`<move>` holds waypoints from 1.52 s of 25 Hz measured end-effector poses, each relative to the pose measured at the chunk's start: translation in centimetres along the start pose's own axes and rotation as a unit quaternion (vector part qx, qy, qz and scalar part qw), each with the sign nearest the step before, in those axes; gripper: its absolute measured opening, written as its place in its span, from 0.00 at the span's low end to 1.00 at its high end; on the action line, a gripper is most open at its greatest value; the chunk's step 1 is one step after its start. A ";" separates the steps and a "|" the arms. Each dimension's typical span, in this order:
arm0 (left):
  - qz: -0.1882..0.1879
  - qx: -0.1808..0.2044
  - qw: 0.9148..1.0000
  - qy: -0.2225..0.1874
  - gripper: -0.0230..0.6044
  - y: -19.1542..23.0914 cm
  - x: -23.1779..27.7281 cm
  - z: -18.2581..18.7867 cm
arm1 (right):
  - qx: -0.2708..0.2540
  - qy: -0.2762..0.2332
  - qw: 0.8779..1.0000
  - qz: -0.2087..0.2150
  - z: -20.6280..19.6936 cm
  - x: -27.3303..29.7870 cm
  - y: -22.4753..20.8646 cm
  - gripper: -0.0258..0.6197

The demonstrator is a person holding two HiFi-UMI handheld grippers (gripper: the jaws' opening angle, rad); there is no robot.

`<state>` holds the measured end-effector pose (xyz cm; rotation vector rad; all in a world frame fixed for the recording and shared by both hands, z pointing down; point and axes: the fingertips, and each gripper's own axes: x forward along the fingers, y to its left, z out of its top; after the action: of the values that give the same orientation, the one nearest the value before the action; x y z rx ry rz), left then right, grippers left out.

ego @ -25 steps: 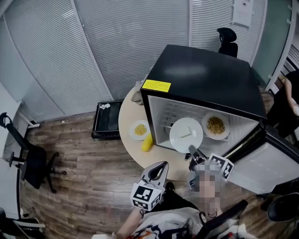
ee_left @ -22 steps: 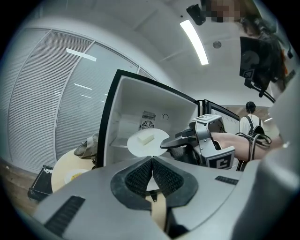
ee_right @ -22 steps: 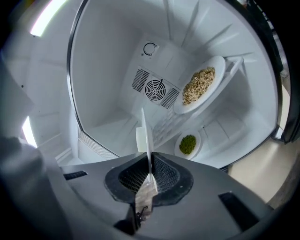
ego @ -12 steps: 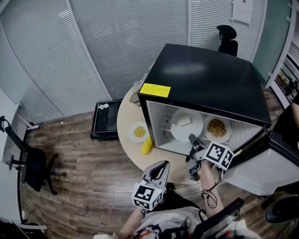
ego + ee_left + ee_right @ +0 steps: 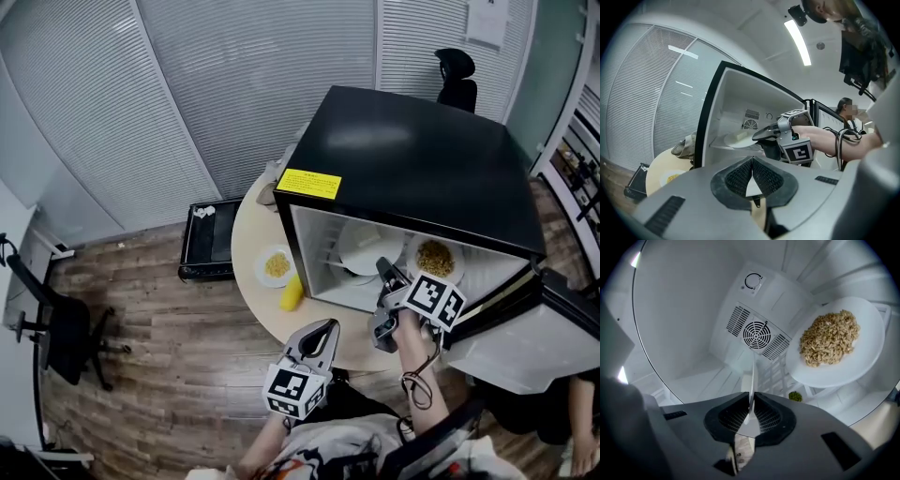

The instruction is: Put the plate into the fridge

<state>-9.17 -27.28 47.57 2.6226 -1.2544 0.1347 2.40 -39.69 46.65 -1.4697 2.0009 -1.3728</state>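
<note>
A white plate (image 5: pixel 366 246) with a pale block on it is inside the open black fridge (image 5: pixel 412 150), at the left of the shelf. My right gripper (image 5: pixel 382 270) is shut on the plate's near rim, which shows edge-on between its pads (image 5: pixel 752 380). In the left gripper view the plate (image 5: pixel 739 138) lies flat, level with the shelf, in the right gripper (image 5: pixel 761 135). A second plate of grains (image 5: pixel 433 257) (image 5: pixel 834 341) sits to the right of it. My left gripper (image 5: pixel 323 330) (image 5: pixel 752 161) is shut and empty, low in front of the table.
The fridge stands on a round beige table (image 5: pixel 248 234), its door (image 5: pixel 525 337) swung open to the right. A small dish of yellow food (image 5: pixel 277 264) and a yellow item (image 5: pixel 292 292) lie left of the fridge. The fan grille (image 5: pixel 757 333) is on the back wall.
My right gripper has carried the plate from just outside the fridge opening in onto the shelf, left of the grain plate. The left gripper has stayed put.
</note>
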 end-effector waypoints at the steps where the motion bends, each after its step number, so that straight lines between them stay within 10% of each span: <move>1: -0.001 0.000 1.000 0.000 0.06 0.0 0.1 0.0 | -0.007 0.000 1.000 -0.005 0.1 0.1 -0.1 0.09; 15: 0.003 -0.006 1.000 0.003 0.06 0.9 0.7 -0.2 | -0.182 -0.004 0.982 -0.056 1.4 0.9 0.1 0.19; 38: 0.018 -0.008 1.000 0.002 0.06 1.8 -0.3 -0.3 | -0.325 0.068 0.936 -0.119 -1.9 0.6 -0.8 0.49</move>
<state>-10.70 -28.09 48.11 2.5863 -1.2968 0.1351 1.30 -39.25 48.41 -1.9834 2.5960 -0.9384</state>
